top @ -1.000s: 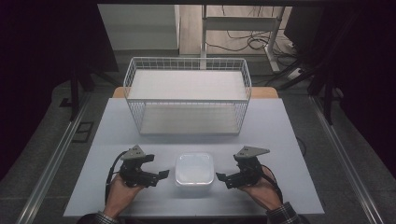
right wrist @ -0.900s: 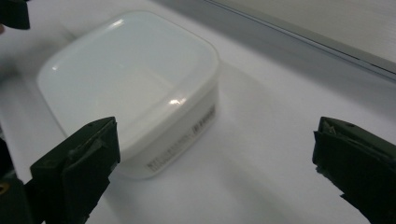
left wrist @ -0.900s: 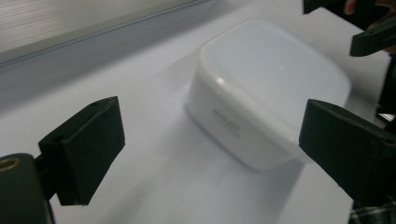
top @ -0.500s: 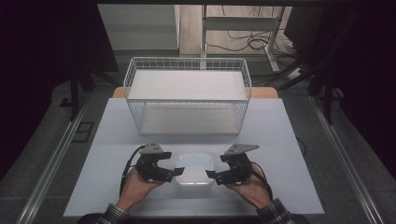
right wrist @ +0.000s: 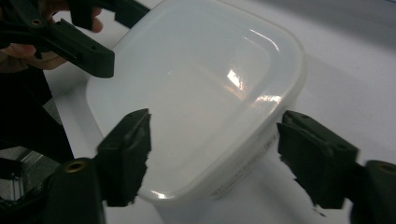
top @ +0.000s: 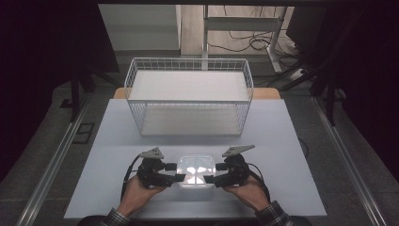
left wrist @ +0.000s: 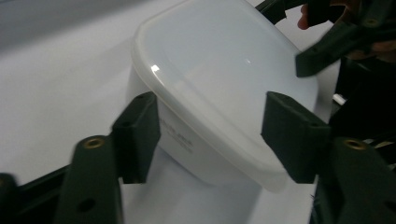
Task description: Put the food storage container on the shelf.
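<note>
A white translucent lidded container (top: 196, 170) sits on the table near the front edge. My left gripper (top: 178, 172) is at its left side and my right gripper (top: 214, 173) at its right side, each held in a hand. In the left gripper view the container (left wrist: 219, 79) has its near corner between the jaws of the left gripper (left wrist: 212, 135), which have just been closing. In the right gripper view the lid (right wrist: 196, 88) lies between the jaws of the right gripper (right wrist: 215, 154), also just closing. I see no firm press of the pads.
A white wire basket (top: 188, 117) stands at the middle back of the white table (top: 117, 141). Dark floor, metal rails and cables surround the table. In each gripper view the other gripper shows beyond the container.
Both hands have moved inward from beside the container to its two sides. Both pairs of jaws have narrowed around the container's edges.
</note>
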Demonstrator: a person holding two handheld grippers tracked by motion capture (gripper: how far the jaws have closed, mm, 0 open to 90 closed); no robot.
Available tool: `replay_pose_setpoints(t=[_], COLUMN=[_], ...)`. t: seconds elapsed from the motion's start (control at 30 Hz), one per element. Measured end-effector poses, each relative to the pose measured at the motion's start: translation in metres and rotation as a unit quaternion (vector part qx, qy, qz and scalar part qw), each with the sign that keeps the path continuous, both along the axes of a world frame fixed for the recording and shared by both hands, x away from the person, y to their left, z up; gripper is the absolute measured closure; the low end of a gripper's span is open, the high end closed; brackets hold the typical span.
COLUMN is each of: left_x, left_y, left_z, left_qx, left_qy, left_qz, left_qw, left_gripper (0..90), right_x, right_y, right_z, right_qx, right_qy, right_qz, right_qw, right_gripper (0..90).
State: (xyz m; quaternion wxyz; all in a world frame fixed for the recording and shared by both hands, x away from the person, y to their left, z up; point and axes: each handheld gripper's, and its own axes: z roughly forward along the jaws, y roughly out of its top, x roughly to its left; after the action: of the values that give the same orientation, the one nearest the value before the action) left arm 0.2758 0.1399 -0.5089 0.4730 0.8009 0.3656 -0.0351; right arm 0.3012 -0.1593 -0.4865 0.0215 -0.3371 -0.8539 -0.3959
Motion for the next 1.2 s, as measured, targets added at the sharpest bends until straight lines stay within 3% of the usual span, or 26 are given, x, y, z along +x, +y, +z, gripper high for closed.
replay_pose_setpoints(t=[0.03,0.07,0.13,0.17,0.2,0.3,0.37,0.4,0.47,0.5,0.53,0.6,0.63,0.7,1.07,1.2], left_x=[0.000,-0.005,-0.009,-0.009,-0.013,-0.017,-0.019,-0.020,-0.020,-0.020,-0.018,-0.017,-0.017,-0.015,-0.003,0.010], left_y=[0.000,0.002,0.003,0.003,0.004,0.004,0.006,0.006,0.007,0.007,0.008,0.008,0.007,0.006,0.010,0.012], left_z=[0.000,0.000,0.002,0.002,0.004,0.007,0.008,0.009,0.012,0.012,0.012,0.012,0.012,0.016,0.025,0.034], left_qx=[0.000,-0.009,-0.007,-0.007,-0.008,-0.007,-0.013,-0.016,-0.013,-0.013,-0.013,-0.014,-0.011,0.000,-0.015,-0.020], left_qy=[0.000,0.006,0.007,0.007,0.005,0.008,0.008,0.008,-0.003,-0.003,-0.005,-0.007,-0.012,-0.027,-0.035,-0.042], left_qz=[0.000,0.005,0.003,0.003,0.003,0.010,0.022,0.028,0.048,0.048,0.058,0.063,0.069,0.078,0.088,0.092], left_qw=[1.0000,0.9999,0.9999,0.9999,1.0000,0.9999,0.9997,0.9994,0.9987,0.9987,0.9982,0.9979,0.9975,0.9966,0.9954,0.9947], left_gripper=[42.2,44.7,50.0,52.5,54.9,61.2,66.4,66.4,74.5,76.6,77.3,79.1,79.1,79.6,79.9,79.9], right_x=[0.000,-0.002,-0.005,-0.005,-0.007,-0.011,-0.015,-0.015,-0.017,-0.017,-0.019,-0.020,-0.020,-0.020,-0.003,0.008], right_y=[0.000,-0.005,-0.010,-0.010,-0.014,-0.018,-0.022,-0.022,-0.024,-0.024,-0.021,-0.018,-0.018,-0.014,-0.011,-0.008], right_z=[0.000,0.004,0.006,0.006,0.009,0.011,0.012,0.012,0.014,0.014,0.014,0.014,0.014,0.013,0.021,0.028], right_qx=[0.000,0.004,0.011,0.011,0.017,0.025,0.043,0.043,0.058,0.058,0.051,0.044,0.044,0.034,0.042,0.043], right_qy=[0.000,0.006,0.015,0.015,0.031,0.041,0.051,0.051,0.043,0.043,0.023,0.009,0.009,-0.012,-0.040,-0.050], right_qz=[0.000,-0.014,-0.022,-0.022,-0.030,-0.040,-0.056,-0.056,-0.069,-0.069,-0.075,-0.078,-0.078,-0.083,-0.083,-0.087], right_qw=[1.0000,0.9999,0.9996,0.9996,0.9989,0.9980,0.9962,0.9962,0.9950,0.9950,0.9956,0.9959,0.9959,0.9959,0.9949,0.9940], right_gripper=[30.8,42.7,51.2,51.2,58.7,62.9,70.1,70.1,77.6,77.6,78.8,78.9,78.9,78.9,78.8,78.7])
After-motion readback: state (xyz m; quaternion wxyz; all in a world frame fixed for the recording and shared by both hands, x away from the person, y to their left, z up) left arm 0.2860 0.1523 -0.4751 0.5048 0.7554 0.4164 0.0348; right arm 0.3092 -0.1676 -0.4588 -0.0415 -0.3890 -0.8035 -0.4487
